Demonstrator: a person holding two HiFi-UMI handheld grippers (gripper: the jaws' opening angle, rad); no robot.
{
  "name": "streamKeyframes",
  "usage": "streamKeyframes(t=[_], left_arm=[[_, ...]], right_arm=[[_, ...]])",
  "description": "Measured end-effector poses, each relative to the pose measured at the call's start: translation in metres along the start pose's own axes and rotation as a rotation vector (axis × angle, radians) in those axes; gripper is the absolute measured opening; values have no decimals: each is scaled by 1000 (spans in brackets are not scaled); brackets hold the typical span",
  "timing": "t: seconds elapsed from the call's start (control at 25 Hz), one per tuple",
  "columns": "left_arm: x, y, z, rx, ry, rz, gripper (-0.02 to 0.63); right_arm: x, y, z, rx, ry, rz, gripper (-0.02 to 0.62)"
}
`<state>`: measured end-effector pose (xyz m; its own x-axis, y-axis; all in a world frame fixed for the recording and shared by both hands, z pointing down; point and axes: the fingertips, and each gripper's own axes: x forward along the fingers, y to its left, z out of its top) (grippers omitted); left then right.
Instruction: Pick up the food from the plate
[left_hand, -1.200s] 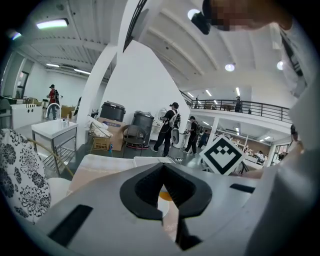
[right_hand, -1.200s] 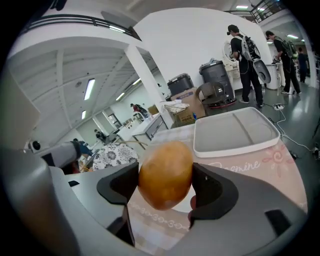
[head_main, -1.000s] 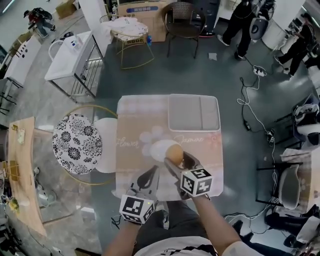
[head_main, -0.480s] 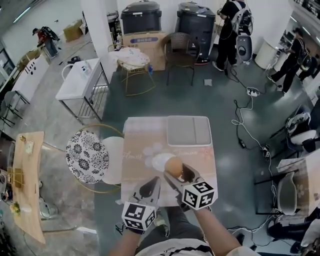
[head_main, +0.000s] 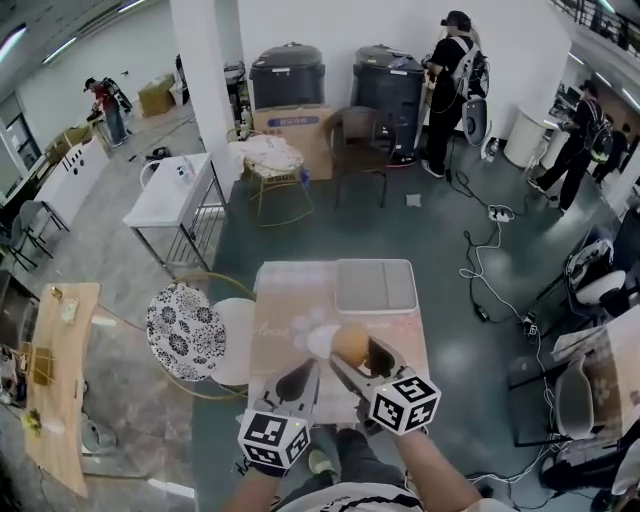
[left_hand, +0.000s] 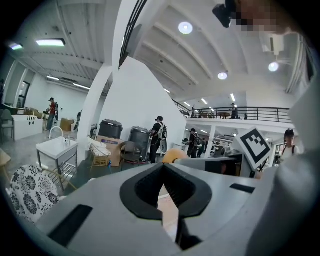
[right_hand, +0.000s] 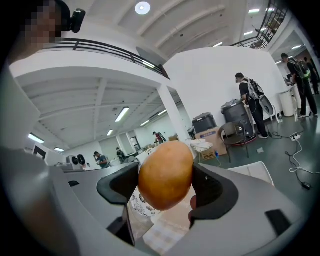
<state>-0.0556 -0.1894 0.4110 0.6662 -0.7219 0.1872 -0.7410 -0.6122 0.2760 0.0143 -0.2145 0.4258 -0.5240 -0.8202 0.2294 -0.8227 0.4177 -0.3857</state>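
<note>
A round golden-brown bun (right_hand: 166, 175) sits clamped between the jaws of my right gripper (right_hand: 167, 189). In the head view this bun (head_main: 350, 343) hangs over the right edge of a white plate (head_main: 318, 340) on the pale patterned table (head_main: 290, 300), with the right gripper (head_main: 352, 356) shut on it. My left gripper (head_main: 304, 374) hovers at the table's near edge, left of the plate. In its own view the left gripper (left_hand: 163, 175) has its jaws closed together with nothing between them, and the bun (left_hand: 172, 154) shows just beyond.
A grey tray (head_main: 375, 285) lies on the table's far right. A black-and-white patterned chair (head_main: 185, 330) and a white round seat (head_main: 237, 340) stand at the table's left. Cables run over the floor to the right. People stand far behind.
The head view has pulled back and tilted up, so more of the room shows. The right gripper still holds the bun, now slightly higher over the plate. The left gripper stays shut.
</note>
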Motion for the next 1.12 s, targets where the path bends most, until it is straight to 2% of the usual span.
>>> streamKeyframes(t=[0.56,1.12], left_arm=[[-17,-23,42,49,-62,-33,6],[-22,-32,49,71,-80,-47,6]], right_arm=[[-30,41,40,-66,-84,29,311],[-40,53,47,-114,-91,22,311]])
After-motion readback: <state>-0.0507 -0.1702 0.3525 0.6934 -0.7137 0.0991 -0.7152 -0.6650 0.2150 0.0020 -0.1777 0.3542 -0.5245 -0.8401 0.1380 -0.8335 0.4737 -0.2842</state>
